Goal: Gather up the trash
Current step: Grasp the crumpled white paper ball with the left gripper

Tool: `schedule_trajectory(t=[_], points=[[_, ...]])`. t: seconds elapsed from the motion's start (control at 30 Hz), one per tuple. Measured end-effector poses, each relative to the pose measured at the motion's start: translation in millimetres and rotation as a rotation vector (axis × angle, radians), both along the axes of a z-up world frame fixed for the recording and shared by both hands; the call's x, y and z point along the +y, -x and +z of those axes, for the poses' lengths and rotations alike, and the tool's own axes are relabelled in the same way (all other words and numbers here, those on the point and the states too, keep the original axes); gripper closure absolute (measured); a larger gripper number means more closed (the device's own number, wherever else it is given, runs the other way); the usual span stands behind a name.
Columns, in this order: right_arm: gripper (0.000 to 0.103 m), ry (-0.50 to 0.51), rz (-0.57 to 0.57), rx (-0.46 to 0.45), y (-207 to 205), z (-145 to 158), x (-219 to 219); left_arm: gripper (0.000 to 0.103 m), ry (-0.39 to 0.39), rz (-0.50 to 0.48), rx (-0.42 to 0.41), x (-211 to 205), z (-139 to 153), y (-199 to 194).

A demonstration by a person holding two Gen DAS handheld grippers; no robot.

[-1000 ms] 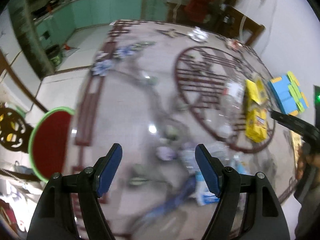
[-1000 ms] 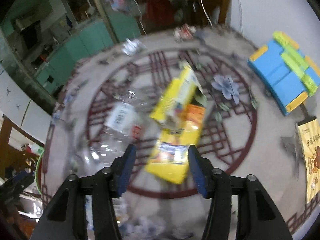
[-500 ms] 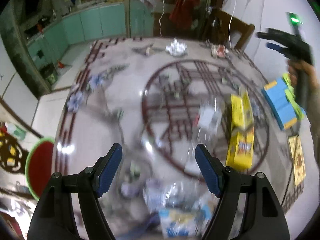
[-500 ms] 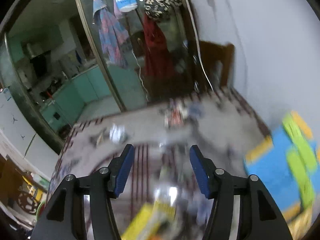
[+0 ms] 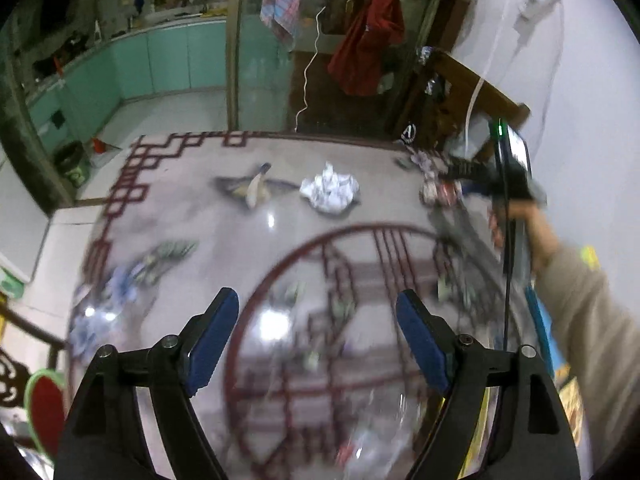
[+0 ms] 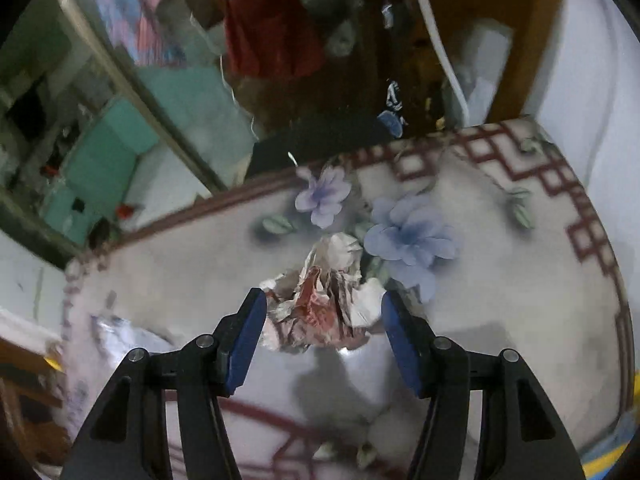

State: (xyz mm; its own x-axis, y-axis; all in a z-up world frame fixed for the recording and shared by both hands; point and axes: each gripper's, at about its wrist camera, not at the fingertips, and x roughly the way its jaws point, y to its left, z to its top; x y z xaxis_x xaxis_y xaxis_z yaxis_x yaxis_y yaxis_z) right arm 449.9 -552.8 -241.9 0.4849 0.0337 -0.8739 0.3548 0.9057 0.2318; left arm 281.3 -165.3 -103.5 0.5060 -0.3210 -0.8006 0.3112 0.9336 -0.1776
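Note:
A crumpled red-and-white wrapper (image 6: 320,304) lies on the flower-patterned table (image 6: 168,280) near its far corner. My right gripper (image 6: 324,328) stands open around it, with a blue pad close on each side, and neither pad visibly squeezes it. In the left wrist view that same wrapper (image 5: 440,192) sits under the right gripper (image 5: 466,178), which a hand (image 5: 520,220) holds. A white crumpled paper ball (image 5: 330,192) rests further left on the table (image 5: 200,216). My left gripper (image 5: 318,336) hovers over the table's middle, jaws opening, nothing between them.
A wooden chair (image 5: 472,92) and hanging clothes (image 5: 368,40) stand behind the far table edge. A white cable (image 5: 480,80) runs down the wall. A red stool with a green rim (image 5: 40,412) is at the lower left. Blurred clear plastic (image 5: 360,436) lies near me.
Both views have swept toward the table's far end. My right gripper left the yellow boxes and now brackets the crumpled wrapper. My left gripper's jaws stand slightly wider.

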Motion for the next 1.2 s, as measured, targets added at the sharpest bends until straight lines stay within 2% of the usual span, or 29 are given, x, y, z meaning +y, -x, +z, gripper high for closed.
schedule_trajectory(t=[0.1,0.13,0.17,0.2,0.23,0.27,0.5,0.63,0.67,0.7,0.73,0.87,0.9,1.0,1.2], points=[[0.044,-0.033,0.027,0.023,-11.2,-23.5,1.9,0.022,-0.005,0.019,-0.007,-23.1,-16.9,-42.5],[0.051,-0.045,0.034,0.001,-11.4,-27.2,2.4,0.022,-0.005,0.019,-0.017,-31.1,-21.5,-54.1],[0.065,-0.050,0.038,-0.019,-10.6,-27.8,3.3,0.022,-0.008,0.017,-0.027,-35.5,-23.7,-61.2],[0.065,-0.044,0.038,-0.036,-10.5,-27.4,4.1,0.022,-0.014,0.012,-0.040,-44.9,-27.9,-70.4],[0.072,-0.047,0.044,-0.058,-10.0,-26.1,5.6,0.022,-0.028,0.007,-0.049,-56.9,-35.8,-82.9],[0.074,-0.060,0.048,-0.074,-8.9,-25.5,6.6,0.022,-0.039,0.009,-0.044,-64.7,-41.5,-91.3],[0.077,-0.129,0.081,-0.173,13.1,-10.1,16.1,0.022,0.003,0.078,0.062,-92.0,-80.8,-139.9],[0.077,-0.135,0.102,-0.183,27.4,0.4,19.8,0.023,0.005,0.097,0.083,-97.8,-93.4,-150.3],[0.077,-0.132,0.105,-0.188,31.6,2.2,20.3,0.026,0.003,0.097,0.089,-98.4,-96.0,-151.8],[0.077,-0.131,0.106,-0.192,35.2,3.9,20.8,0.045,0.006,0.093,0.099,-99.4,-99.1,-153.6],[0.077,-0.134,0.106,-0.196,38.9,5.2,21.1,0.047,0.028,0.084,0.106,-98.7,-101.4,-154.4],[0.077,-0.137,0.110,-0.211,51.0,13.0,19.8,0.055,0.020,0.068,0.096,-98.6,-95.8,-150.5],[0.077,-0.126,0.113,-0.215,55.0,17.8,21.3,0.061,0.016,0.063,0.085,-97.4,-91.2,-146.6],[0.077,-0.072,0.129,-0.235,66.0,34.9,25.6,0.062,0.025,0.054,0.061,-90.9,-74.8,-134.2],[0.077,0.009,0.177,-0.276,103.6,82.6,47.9,0.062,0.026,0.016,-0.030,-66.7,-21.4,-79.8]])
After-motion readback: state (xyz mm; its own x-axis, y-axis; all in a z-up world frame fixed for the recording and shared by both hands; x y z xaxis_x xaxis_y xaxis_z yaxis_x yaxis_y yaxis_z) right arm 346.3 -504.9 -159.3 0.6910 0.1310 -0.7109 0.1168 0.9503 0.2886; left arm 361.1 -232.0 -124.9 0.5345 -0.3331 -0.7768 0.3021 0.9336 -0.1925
